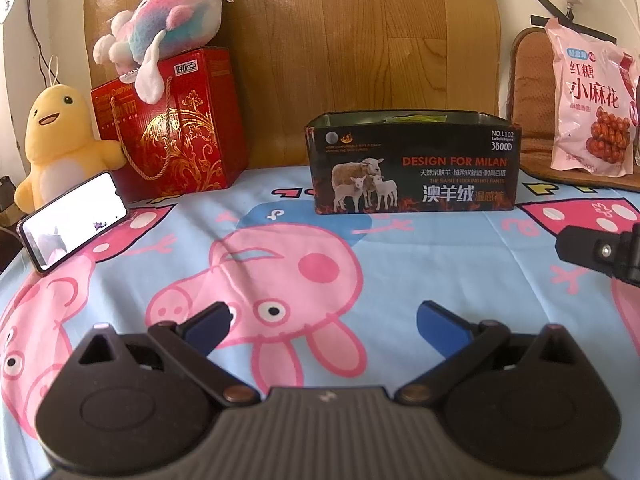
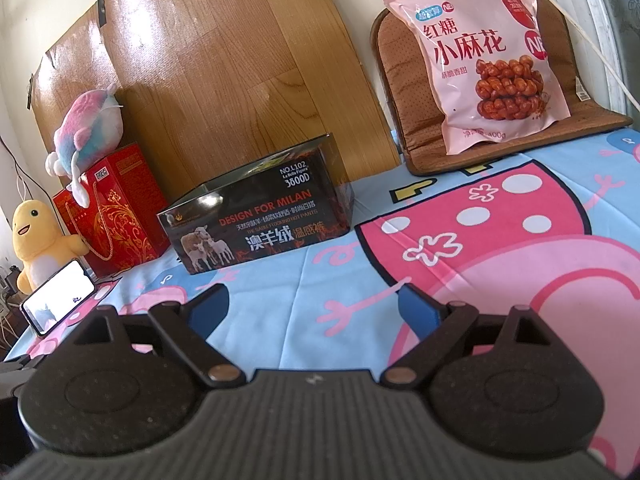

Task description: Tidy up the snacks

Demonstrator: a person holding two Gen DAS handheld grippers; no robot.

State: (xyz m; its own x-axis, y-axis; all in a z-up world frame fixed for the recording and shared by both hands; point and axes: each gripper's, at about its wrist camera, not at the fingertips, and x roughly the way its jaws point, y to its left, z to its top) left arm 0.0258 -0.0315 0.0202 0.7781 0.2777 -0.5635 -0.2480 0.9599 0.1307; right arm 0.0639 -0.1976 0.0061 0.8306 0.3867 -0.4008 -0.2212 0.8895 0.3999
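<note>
Tools (image 1: 324,322) (image 2: 314,306) agape before black tin (image 1: 414,164).

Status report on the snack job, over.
Left gripper open, empty. Right gripper open, empty. Pink snack bag untouched, leaning on brown cushion. Black tin open, path unblocked.

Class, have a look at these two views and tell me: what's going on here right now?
Nothing is being handled yet. The left gripper and right gripper both hover open and empty above the cartoon-print cloth. Ahead stands an open black tin with something yellow-green just showing inside. A pink snack bag leans upright on a brown cushion to the right, untouched. On the left are a red gift box, two plush toys and a propped phone.
</note>
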